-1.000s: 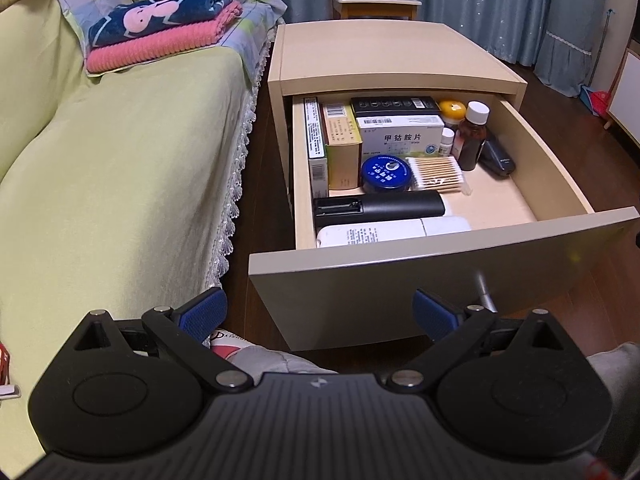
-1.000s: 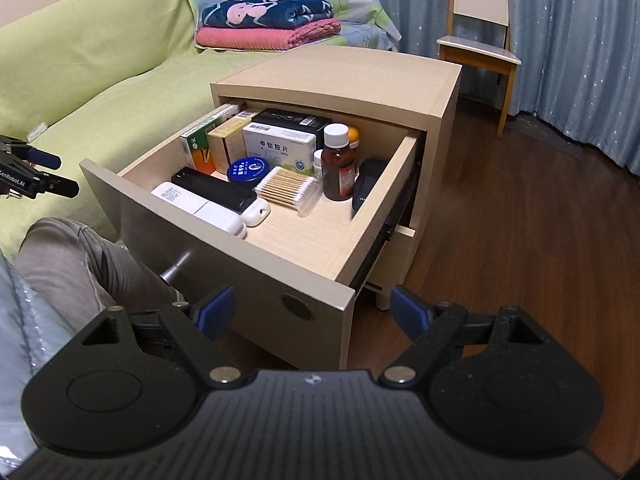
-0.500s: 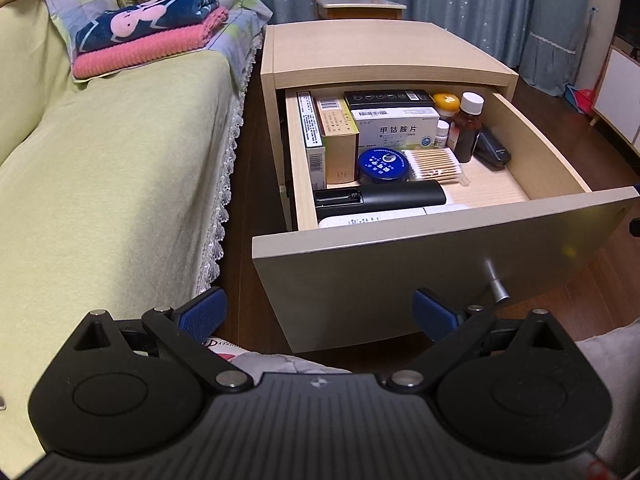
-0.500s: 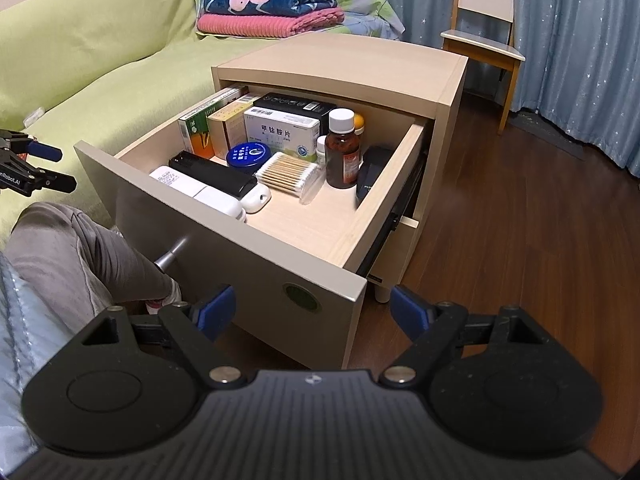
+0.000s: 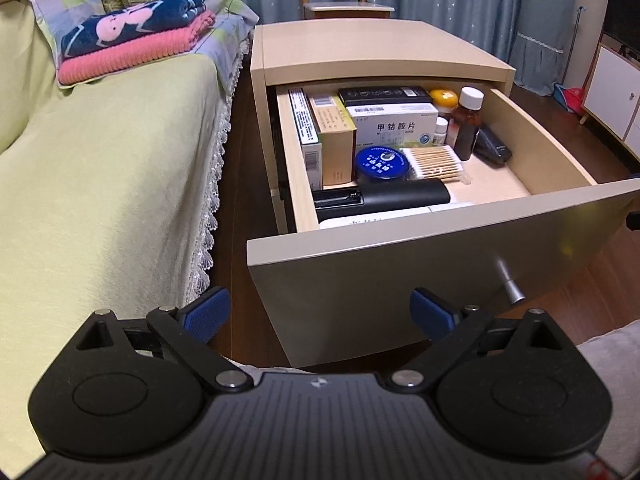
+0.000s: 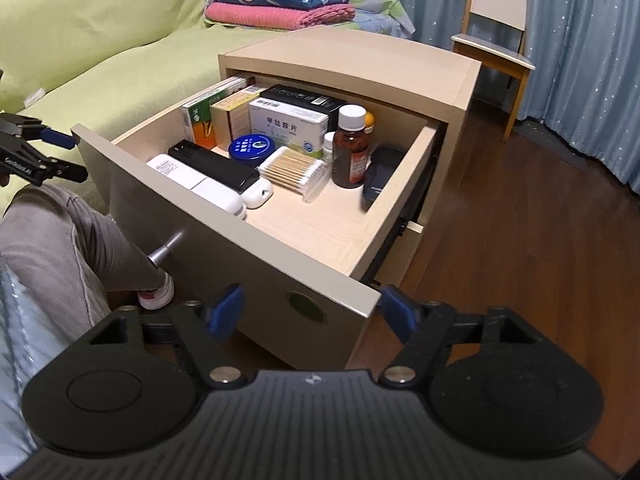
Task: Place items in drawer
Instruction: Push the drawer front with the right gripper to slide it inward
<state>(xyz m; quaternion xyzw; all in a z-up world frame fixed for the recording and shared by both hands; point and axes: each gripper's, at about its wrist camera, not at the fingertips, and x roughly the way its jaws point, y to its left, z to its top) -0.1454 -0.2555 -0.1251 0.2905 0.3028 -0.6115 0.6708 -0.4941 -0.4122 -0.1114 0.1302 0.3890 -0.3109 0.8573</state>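
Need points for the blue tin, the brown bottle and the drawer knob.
blue tin (image 5: 382, 161), left wrist view, centre of the round lid.
brown bottle (image 6: 351, 152), right wrist view, amber body below the white cap.
drawer knob (image 5: 509, 286), left wrist view, metal shaft on the drawer front.

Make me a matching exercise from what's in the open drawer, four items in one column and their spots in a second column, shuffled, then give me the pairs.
Items
1. round blue tin
2. brown glass bottle with white cap
3. clear box of cotton swabs
4. long black remote-shaped case

Places
A. standing upright near the drawer's right wall, beside a dark pouch
B. lying along the front, next to a white case
C. between the blue tin and the brown bottle
D. in front of the white medicine box, left of the swabs

Pairs: 1-D, 2-A, 3-C, 4-B
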